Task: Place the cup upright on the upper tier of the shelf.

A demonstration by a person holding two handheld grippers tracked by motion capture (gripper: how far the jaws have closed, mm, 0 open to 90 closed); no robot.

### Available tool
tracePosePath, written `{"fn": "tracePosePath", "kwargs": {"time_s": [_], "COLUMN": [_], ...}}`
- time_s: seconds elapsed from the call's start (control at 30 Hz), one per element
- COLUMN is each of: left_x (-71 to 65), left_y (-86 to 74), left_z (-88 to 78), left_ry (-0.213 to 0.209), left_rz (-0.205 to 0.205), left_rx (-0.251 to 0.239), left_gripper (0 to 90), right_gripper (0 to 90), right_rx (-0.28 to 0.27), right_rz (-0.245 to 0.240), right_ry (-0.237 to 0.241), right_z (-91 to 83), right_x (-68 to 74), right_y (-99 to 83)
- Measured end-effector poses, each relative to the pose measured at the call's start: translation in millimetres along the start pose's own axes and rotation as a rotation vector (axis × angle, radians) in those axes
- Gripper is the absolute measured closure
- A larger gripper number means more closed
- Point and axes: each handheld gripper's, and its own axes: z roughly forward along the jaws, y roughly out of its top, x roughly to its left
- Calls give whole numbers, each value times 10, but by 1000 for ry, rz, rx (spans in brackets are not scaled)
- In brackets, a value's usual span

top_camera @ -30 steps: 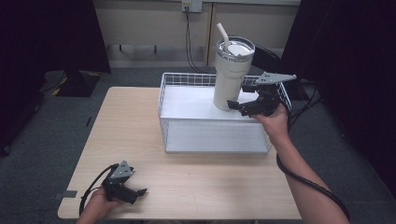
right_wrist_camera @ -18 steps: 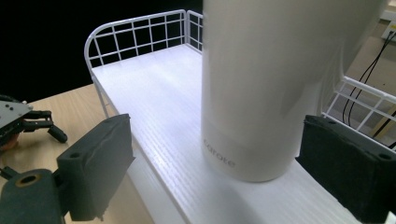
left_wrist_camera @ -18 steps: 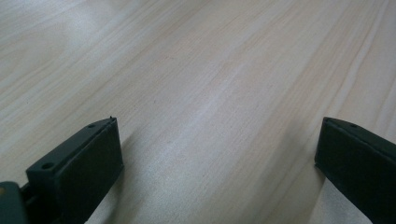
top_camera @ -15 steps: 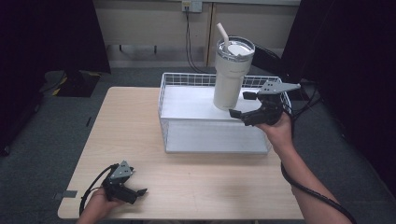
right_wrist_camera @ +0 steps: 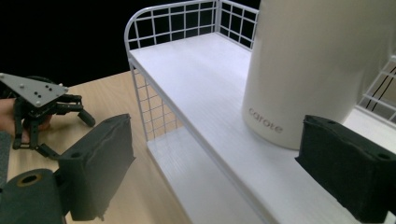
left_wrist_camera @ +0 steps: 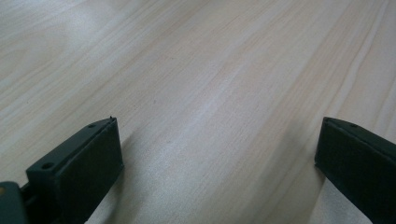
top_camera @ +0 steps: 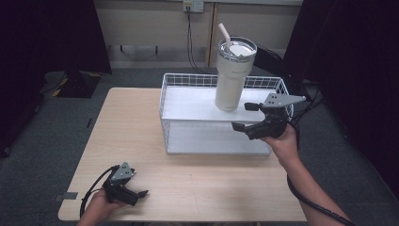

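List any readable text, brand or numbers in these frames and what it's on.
"carote" – grey lettering low on the side of the cream tumbler, read in the right gripper view.
In the high view the same tumbler is too small for the lettering to be read.
No text on the white wire rack or the wooden table.

Table [top_camera: 202, 188]: pale wood-grain top, smooth, slight sheen. Rack [top_camera: 188, 84]: white-coated wire grid walls, shelves of smooth matt white sheet with fine ribbing. Tumbler [top_camera: 231, 80]: cream body, smooth satin finish, clear glossy lid rim. Right gripper [top_camera: 249, 117] pads [right_wrist_camera: 100, 163]: black, matt, slightly rough foam-like face; top plate grey matt.
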Motion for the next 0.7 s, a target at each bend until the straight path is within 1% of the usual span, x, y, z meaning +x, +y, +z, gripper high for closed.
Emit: {"fn": "tracePosePath", "kwargs": {"time_s": [0.17,0.23,0.5,0.6,0.7], "left_x": [0,0,0,0,0], "left_y": [0,0,0,0,0], "left_z": [0,0,0,0,0], "left_ry": [0,0,1,0,0], "left_rz": [0,0,0,-1,0], "left_rx": [0,0,0,0,0], "left_gripper": [1,1,1,1,1], "right_gripper": [95,95,95,95,95], "right_rx": [11,13,21,25,29], "right_rz": [-6,-2,5,-2,2], "right_ry": [11,25,44,57,73], "right_z": [4,4,-4,-4,6], "right_x": [47,78,144,185,224], "right_y": [-66,-123,-276,-321,-393]}}
